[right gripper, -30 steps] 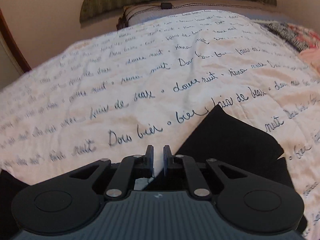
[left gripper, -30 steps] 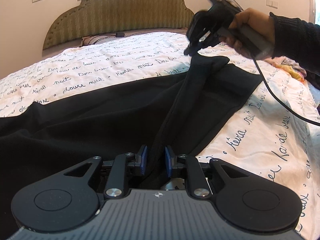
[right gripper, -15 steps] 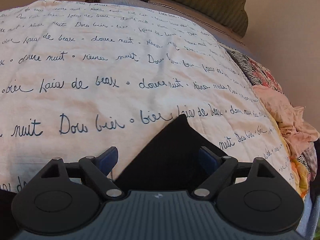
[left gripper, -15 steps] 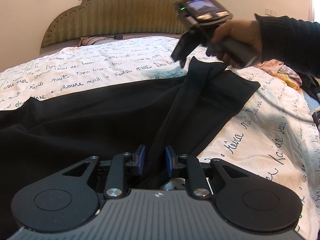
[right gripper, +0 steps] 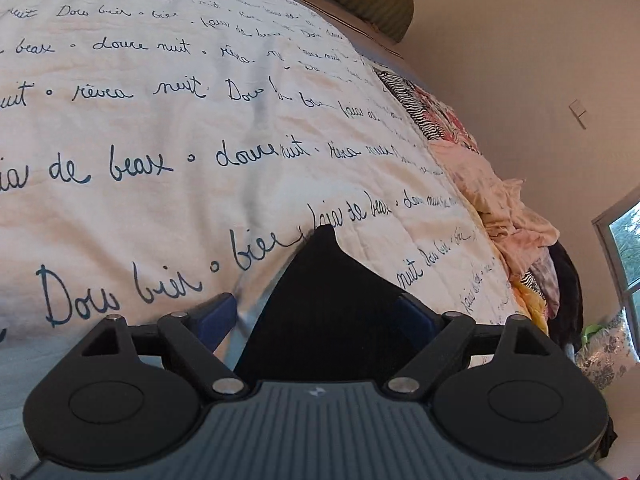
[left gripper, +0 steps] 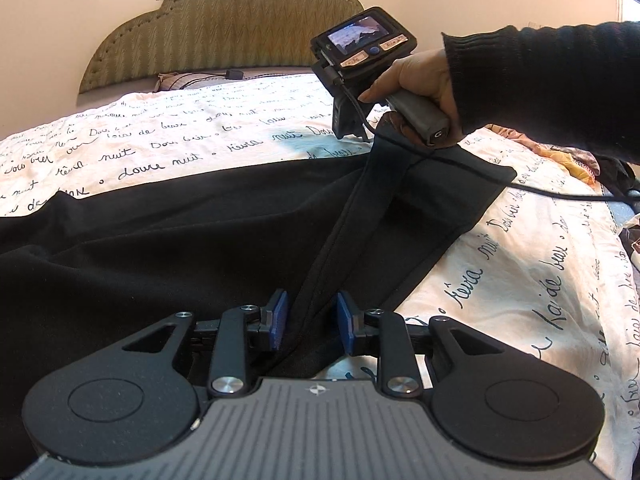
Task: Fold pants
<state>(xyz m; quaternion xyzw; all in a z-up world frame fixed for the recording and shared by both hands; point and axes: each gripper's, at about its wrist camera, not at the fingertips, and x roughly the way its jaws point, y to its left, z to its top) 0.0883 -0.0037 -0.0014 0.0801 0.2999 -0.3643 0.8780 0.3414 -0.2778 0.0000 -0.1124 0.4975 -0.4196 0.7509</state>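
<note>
Black pants (left gripper: 168, 248) lie spread on a white bedspread with dark script (left gripper: 160, 148). My left gripper (left gripper: 311, 326) has its blue pads slightly apart, with a raised ridge of the pants fabric running between them toward the far corner. My right gripper (left gripper: 348, 120), held by a hand in a black sleeve, hovers over that far corner of the pants. In the right wrist view my right gripper (right gripper: 316, 320) is wide open and a pointed black corner of the pants (right gripper: 324, 292) lies between its fingers on the bedspread.
A green padded headboard (left gripper: 224, 28) stands at the far end of the bed. A pile of pink and patterned clothes (right gripper: 504, 216) lies along the bed's right edge. A black cable (left gripper: 560, 196) trails from the right gripper across the bedspread.
My right gripper opened and let go of the pants corner, which dropped onto the bedspread. My left gripper's pads spread a little around the fabric ridge.
</note>
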